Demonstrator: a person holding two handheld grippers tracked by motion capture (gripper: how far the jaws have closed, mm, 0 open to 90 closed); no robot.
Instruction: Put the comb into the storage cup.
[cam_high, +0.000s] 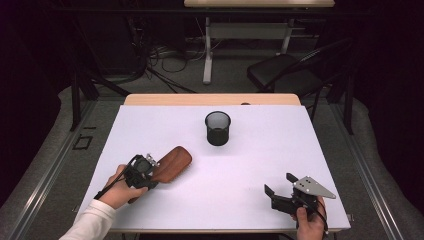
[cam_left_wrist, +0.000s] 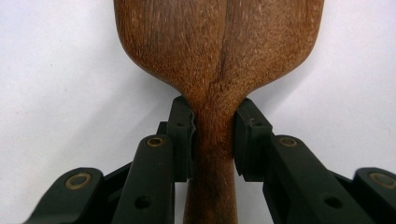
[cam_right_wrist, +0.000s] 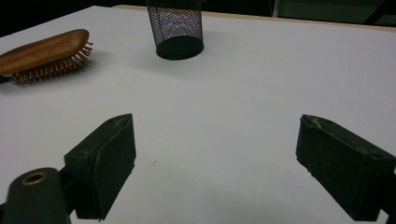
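A brown wooden hairbrush (cam_high: 172, 165) lies bristles down on the white table (cam_high: 260, 150), at the front left. My left gripper (cam_high: 154, 173) is shut on its narrow neck. In the left gripper view both pads (cam_left_wrist: 184, 135) press on the neck of the hairbrush (cam_left_wrist: 219, 46), just below the wide head. My right gripper (cam_high: 279, 183) stands open near the front right edge with nothing between its jaws. From the right gripper (cam_right_wrist: 215, 126) the hairbrush (cam_right_wrist: 44, 51) lies far left, its bristles showing.
A black mesh cup (cam_high: 218, 128) stands upright at the table's middle back; in the right gripper view the cup (cam_right_wrist: 177, 28) is far ahead. Beyond the table are a dark chair (cam_high: 285, 72), cables and a desk leg (cam_high: 207, 55).
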